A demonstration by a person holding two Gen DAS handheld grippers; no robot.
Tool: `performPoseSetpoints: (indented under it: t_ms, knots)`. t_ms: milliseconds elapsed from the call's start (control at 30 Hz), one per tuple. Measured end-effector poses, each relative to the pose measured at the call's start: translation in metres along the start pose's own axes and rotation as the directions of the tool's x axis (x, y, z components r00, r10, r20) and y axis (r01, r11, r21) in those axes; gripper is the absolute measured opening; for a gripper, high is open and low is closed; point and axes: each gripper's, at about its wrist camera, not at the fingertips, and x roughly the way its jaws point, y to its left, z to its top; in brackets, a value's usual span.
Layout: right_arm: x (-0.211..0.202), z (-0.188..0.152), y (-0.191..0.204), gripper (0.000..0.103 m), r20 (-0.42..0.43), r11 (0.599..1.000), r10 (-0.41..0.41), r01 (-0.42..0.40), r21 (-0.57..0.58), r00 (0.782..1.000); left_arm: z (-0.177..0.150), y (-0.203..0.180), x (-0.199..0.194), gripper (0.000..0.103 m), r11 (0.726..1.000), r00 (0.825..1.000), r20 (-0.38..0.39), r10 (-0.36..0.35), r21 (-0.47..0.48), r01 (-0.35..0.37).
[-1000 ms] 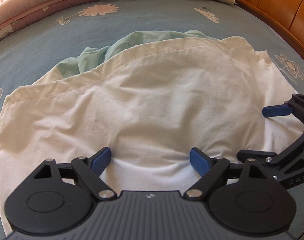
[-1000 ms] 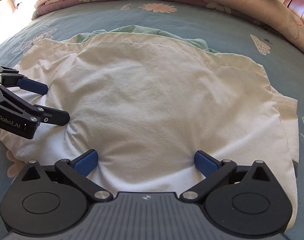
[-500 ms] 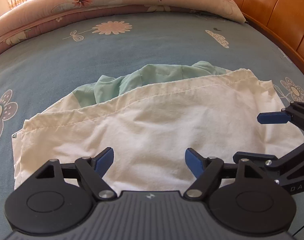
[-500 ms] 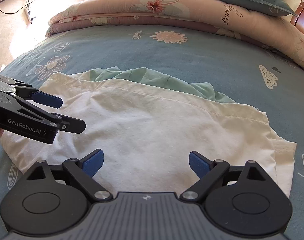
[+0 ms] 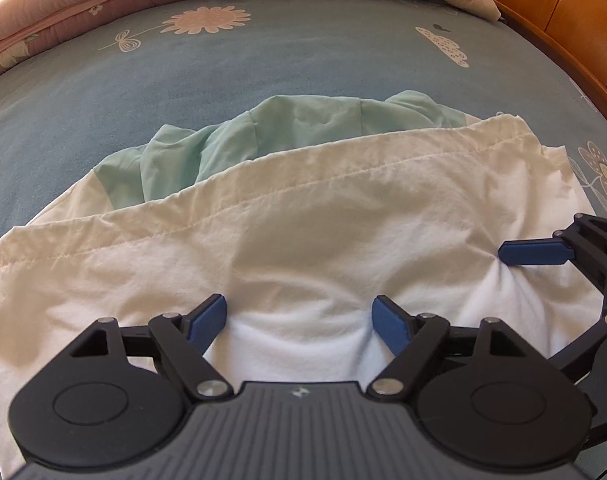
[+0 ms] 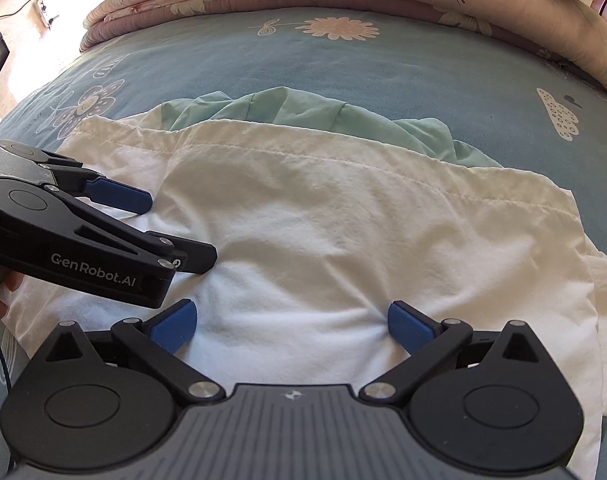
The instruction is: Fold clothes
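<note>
Near the bed's [image 5: 303,60] front edge, the white garment [image 5: 323,220] is pressed flat by both spread-open grippers, left [image 5: 301,320] and right [image 6: 291,322], seemingly for folding.

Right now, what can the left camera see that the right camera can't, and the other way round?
Only the left wrist view shows the orange-brown wooden bed frame at the top right. Only the right wrist view shows the sunlit floor with cables at the top left, and the left gripper from the side, with its printed name. Both show the white garment lying over the mint-green cloth on the blue flowered bedsheet, and the right gripper, jaws spread apart on the white fabric.
</note>
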Motion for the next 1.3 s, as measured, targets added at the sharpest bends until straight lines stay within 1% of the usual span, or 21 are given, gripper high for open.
performPoseSetpoints:
  t_ms: [67, 100, 167, 267, 333, 400, 467, 600, 667, 800, 867, 900, 1033, 1133, 1200, 1267, 1300]
  knots:
    - [-0.001, 0.001, 0.0, 0.103, -0.005, 1.0, -0.002, 0.002, -0.001, 1.0, 0.004, -0.001, -0.002, 0.08, 1.0, 1.0, -0.015, 0.01, -0.009, -0.01]
    - [-0.004, 0.003, 0.001, 0.103, -0.01, 1.0, -0.005, 0.005, -0.002, 1.0, 0.007, -0.002, -0.005, 0.079, 1.0, 1.0, -0.022, 0.018, -0.017, -0.019]
    - [-0.013, 0.006, -0.001, 0.101, -0.004, 1.0, -0.017, 0.017, -0.009, 1.0, 0.015, -0.004, -0.015, 0.079, 0.999, 1.0, -0.007, 0.029, -0.033, -0.029]
    - [-0.034, 0.008, -0.012, 0.101, 0.045, 0.999, -0.054, 0.054, 0.01, 0.998, 0.028, -0.006, -0.028, 0.079, 0.999, 0.999, 0.036, -0.006, -0.036, 0.007]
    - [-0.038, 0.008, -0.026, 0.101, 0.05, 0.995, -0.093, 0.092, 0.032, 0.994, 0.036, -0.011, -0.028, 0.08, 0.999, 0.998, 0.052, -0.029, -0.018, 0.03]
    - [-0.042, 0.008, -0.041, 0.101, 0.053, 0.99, -0.133, 0.13, 0.054, 0.99, 0.041, -0.017, -0.022, 0.08, 0.999, 0.998, 0.051, -0.036, -0.004, 0.036]
    - [-0.036, 0.004, -0.058, 0.101, 0.027, 0.984, -0.162, 0.159, 0.081, 0.986, 0.042, -0.023, -0.013, 0.08, 0.999, 0.998, 0.042, -0.042, 0.008, 0.042]
    - [-0.023, -0.009, -0.083, 0.101, -0.016, 0.975, -0.154, 0.155, 0.16, 0.988, 0.038, -0.026, 0.013, 0.081, 0.999, 0.999, -0.012, -0.032, -0.01, 0.031]
    - [-0.024, -0.014, -0.093, 0.102, -0.01, 0.966, -0.147, 0.146, 0.212, 0.989, 0.036, -0.026, 0.018, 0.084, 1.0, 1.0, -0.007, -0.026, -0.012, 0.026]
    - [-0.033, -0.023, -0.11, 0.101, -0.012, 0.948, -0.179, 0.176, 0.264, 0.984, 0.037, -0.025, 0.019, 0.087, 1.0, 1.0, -0.011, -0.025, -0.009, 0.025]
    - [-0.041, -0.025, -0.111, 0.101, -0.008, 0.941, -0.199, 0.194, 0.277, 0.98, 0.04, -0.024, 0.017, 0.086, 0.999, 0.999, -0.015, -0.03, -0.013, 0.029]
    - [-0.049, -0.025, -0.107, 0.101, -0.003, 0.941, -0.216, 0.209, 0.266, 0.976, 0.041, -0.024, 0.013, 0.086, 0.999, 0.999, -0.011, -0.032, -0.017, 0.032]
    - [-0.074, -0.035, -0.09, 0.101, 0.04, 0.968, -0.127, 0.115, 0.223, 0.991, 0.039, -0.02, -0.005, 0.086, 0.999, 0.999, 0.011, -0.039, -0.024, 0.04]
    - [-0.066, -0.052, -0.086, 0.101, -0.032, 0.967, -0.131, 0.135, 0.217, 0.991, 0.031, -0.02, -0.013, 0.086, 0.999, 0.999, 0.008, -0.038, -0.004, 0.039]
    - [-0.059, -0.061, -0.09, 0.101, -0.071, 0.958, -0.143, 0.156, 0.242, 0.987, 0.023, -0.022, -0.01, 0.087, 0.999, 0.999, -0.01, -0.039, 0.022, 0.039]
    - [-0.064, -0.059, -0.088, 0.101, -0.058, 0.957, -0.149, 0.159, 0.244, 0.987, 0.015, -0.022, -0.004, 0.087, 0.999, 1.0, -0.025, -0.013, 0.038, 0.014]
    - [-0.067, -0.055, -0.085, 0.101, -0.049, 0.957, -0.152, 0.159, 0.241, 0.987, 0.012, -0.022, -0.004, 0.087, 0.999, 1.0, -0.02, -0.007, 0.042, 0.008]
